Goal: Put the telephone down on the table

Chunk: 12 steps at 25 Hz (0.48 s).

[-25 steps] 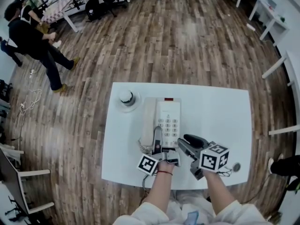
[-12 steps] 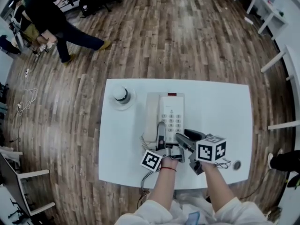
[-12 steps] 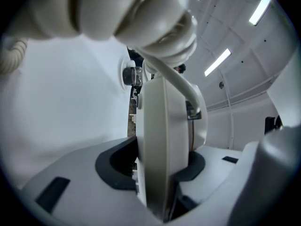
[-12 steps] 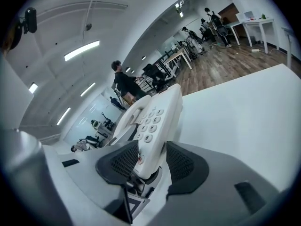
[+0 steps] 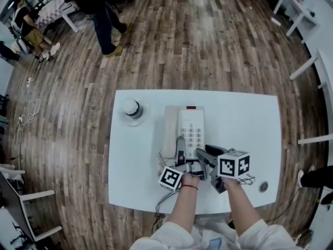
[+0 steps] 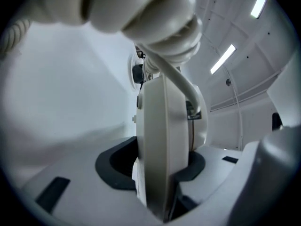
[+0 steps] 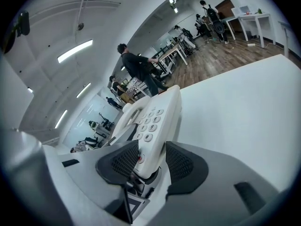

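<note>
Presently, white push-button corded telephone (image 5: 188, 129) lying mid-way along white rectangular table (image 5: 244, 119), your left gripper (image 5: 180, 149) clamped on its near end, your right gripper (image 5: 205, 154) jaws apart, astride its near corner.

Clamping the white telephone (image 6: 164, 135) edge-on in the tongs (image 6: 157, 166), cord (image 6: 176, 81) looping overhead, pale desk (image 6: 56, 102) off left, ceiling lights (image 6: 222, 59) right.
</note>
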Available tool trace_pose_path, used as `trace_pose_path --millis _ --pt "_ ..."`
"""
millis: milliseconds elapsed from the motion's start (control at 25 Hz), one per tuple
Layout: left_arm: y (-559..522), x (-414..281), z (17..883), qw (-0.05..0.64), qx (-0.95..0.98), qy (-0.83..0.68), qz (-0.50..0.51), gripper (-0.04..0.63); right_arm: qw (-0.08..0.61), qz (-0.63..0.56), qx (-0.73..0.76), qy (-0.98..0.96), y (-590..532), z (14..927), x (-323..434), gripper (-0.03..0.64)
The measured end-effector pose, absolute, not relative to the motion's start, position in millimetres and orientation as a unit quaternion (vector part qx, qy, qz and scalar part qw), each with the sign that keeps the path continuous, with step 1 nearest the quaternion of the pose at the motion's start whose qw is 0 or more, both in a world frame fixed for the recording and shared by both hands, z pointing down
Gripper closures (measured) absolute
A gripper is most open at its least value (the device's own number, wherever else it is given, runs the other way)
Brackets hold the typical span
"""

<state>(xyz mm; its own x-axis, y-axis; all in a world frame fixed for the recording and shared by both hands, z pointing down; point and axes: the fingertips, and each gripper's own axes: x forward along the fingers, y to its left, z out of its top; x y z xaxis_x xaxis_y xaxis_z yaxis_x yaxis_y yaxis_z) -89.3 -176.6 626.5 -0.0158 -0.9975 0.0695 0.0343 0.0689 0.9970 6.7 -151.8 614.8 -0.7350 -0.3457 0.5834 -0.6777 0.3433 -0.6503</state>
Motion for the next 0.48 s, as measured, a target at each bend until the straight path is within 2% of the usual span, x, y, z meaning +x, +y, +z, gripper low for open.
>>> trace_pose_path --millis 480 --pt "-186.4 -86.7 643.1 0.522 0.461 -0.523 -0.491 0.428 0.180 0.475 0.323 -0.798 -162.8 631.2 9.9 0.430"
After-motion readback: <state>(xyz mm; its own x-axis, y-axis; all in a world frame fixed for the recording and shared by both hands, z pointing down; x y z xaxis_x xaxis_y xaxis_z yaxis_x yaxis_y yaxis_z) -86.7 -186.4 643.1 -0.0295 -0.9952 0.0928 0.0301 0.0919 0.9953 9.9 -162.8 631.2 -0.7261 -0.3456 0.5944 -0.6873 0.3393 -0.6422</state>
